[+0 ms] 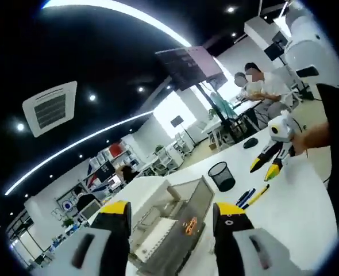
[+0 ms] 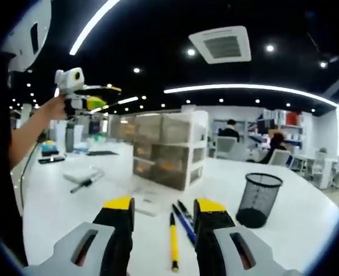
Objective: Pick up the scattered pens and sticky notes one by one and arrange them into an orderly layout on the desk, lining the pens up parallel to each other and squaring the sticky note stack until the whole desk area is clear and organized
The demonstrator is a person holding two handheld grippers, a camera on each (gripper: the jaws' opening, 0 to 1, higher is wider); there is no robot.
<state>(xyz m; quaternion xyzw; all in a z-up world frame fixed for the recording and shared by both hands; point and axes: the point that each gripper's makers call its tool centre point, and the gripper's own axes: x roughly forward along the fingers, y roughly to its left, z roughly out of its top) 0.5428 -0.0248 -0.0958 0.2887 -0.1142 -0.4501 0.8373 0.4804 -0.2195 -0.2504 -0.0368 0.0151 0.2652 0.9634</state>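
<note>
- Pens lie on my white desk (image 2: 307, 230) right ahead of the right gripper (image 2: 161, 221): a yellow pen (image 2: 173, 241) between the jaws at 6 o'clock of the right gripper view, with blue pens (image 2: 184, 221) just beside it, roughly parallel.
- Both right jaws stand apart with nothing clamped; the pens rest on the desk beyond the tips.
- My left gripper (image 1: 172, 221) is likewise spread and empty, jaws framing a grey drawer unit (image 1: 175, 213).
- At 4 o'clock in the left gripper view I see the same pens (image 1: 253, 196) on the desk, near a black mesh cup (image 1: 221, 175).
- In the right gripper view that mesh cup (image 2: 260, 198) sits at 4 o'clock, the drawer unit (image 2: 166, 149) at 12 o'clock behind a flat white sheet (image 2: 143, 202); I cannot tell if it is sticky notes.
- A dark marker (image 2: 83, 184) lies at 9 o'clock, well apart from the lined-up pens.
- Farther left, the left gripper (image 2: 80, 92) hangs raised in a hand.
- People sit at distant desks.
</note>
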